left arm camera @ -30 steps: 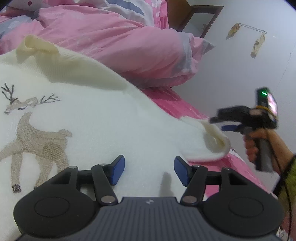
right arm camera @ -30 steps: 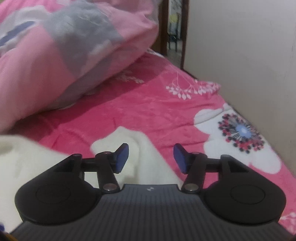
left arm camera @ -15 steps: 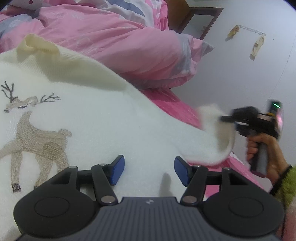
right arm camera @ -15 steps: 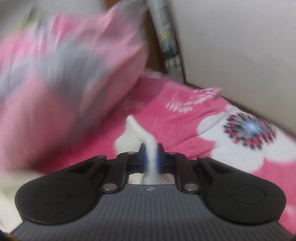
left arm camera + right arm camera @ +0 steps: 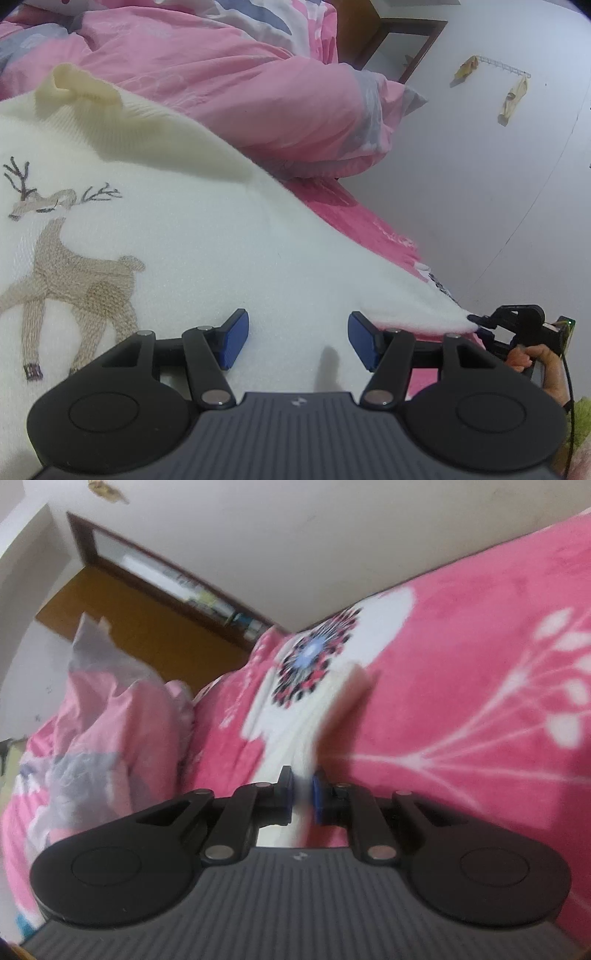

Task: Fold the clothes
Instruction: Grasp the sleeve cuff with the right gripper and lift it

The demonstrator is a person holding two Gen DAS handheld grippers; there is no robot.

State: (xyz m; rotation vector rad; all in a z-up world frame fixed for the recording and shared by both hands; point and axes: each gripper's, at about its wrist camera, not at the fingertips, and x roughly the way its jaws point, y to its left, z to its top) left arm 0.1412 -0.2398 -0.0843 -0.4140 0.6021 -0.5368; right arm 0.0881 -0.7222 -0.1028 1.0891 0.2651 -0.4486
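A white knitted sweater (image 5: pixel 207 236) with a brown reindeer (image 5: pixel 70 273) on its front lies spread on the bed, its cream collar (image 5: pixel 79 86) at the far end. My left gripper (image 5: pixel 295 339) hovers low over the sweater's body, open, blue pads (image 5: pixel 232 338) apart with only flat fabric below. My right gripper (image 5: pixel 303 797) is shut on the sweater's sleeve (image 5: pixel 325 720), a white strip pinched between its pads. In the left wrist view the right gripper (image 5: pixel 474 319) holds the sleeve tip stretched out to the right, low over the bed, a hand on its handle.
A pink quilt (image 5: pixel 229 85) is bunched at the head of the bed. The pink floral blanket (image 5: pixel 480 686) covers the mattress up to the white wall (image 5: pixel 498 177). A dark wooden frame (image 5: pixel 410 40) stands behind the quilt.
The right gripper closed on the sleeve, lifted it, then rolled over and pulled it out to the right and down, stretching the sleeve flat. The left gripper stayed still.
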